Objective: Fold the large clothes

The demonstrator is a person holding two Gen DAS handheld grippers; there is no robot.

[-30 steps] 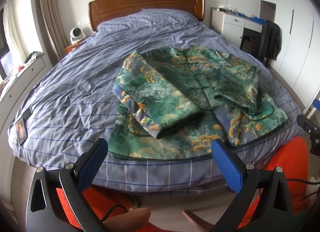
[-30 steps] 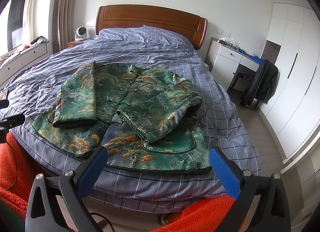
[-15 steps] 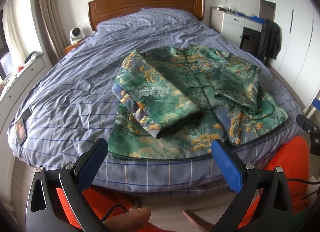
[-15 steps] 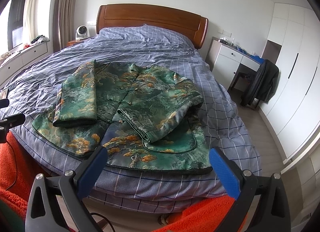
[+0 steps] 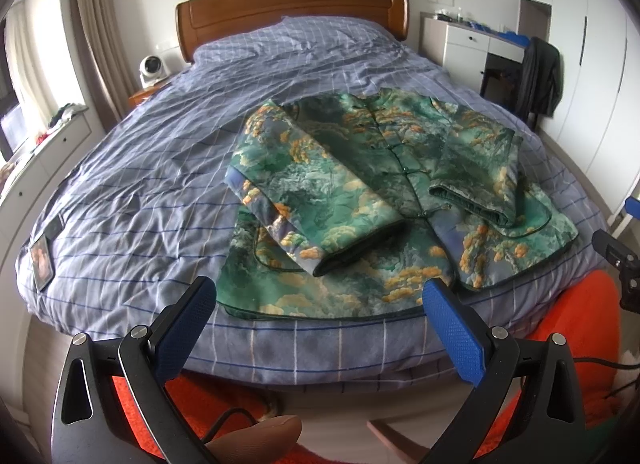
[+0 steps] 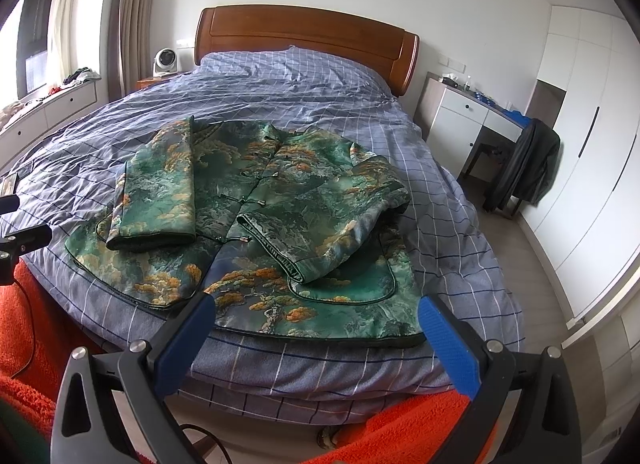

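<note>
A green brocade jacket (image 5: 372,200) with orange cloud patterns lies flat, front up, near the foot of the bed; it also shows in the right wrist view (image 6: 256,224). Both sleeves are folded in over the body. My left gripper (image 5: 320,296) is open and empty, held just short of the jacket's hem, off the foot of the bed. My right gripper (image 6: 316,314) is open and empty, at the hem's right part, also off the bed edge.
The bed (image 5: 140,168) has a blue checked cover and a wooden headboard (image 5: 292,4). A phone (image 5: 42,262) lies at the bed's left edge. A white desk with a chair and dark coat (image 6: 524,164) stands to the right. Orange fabric (image 6: 400,428) lies below the grippers.
Both views show the jacket almost as before; the grippers have barely shifted and both stay open.
</note>
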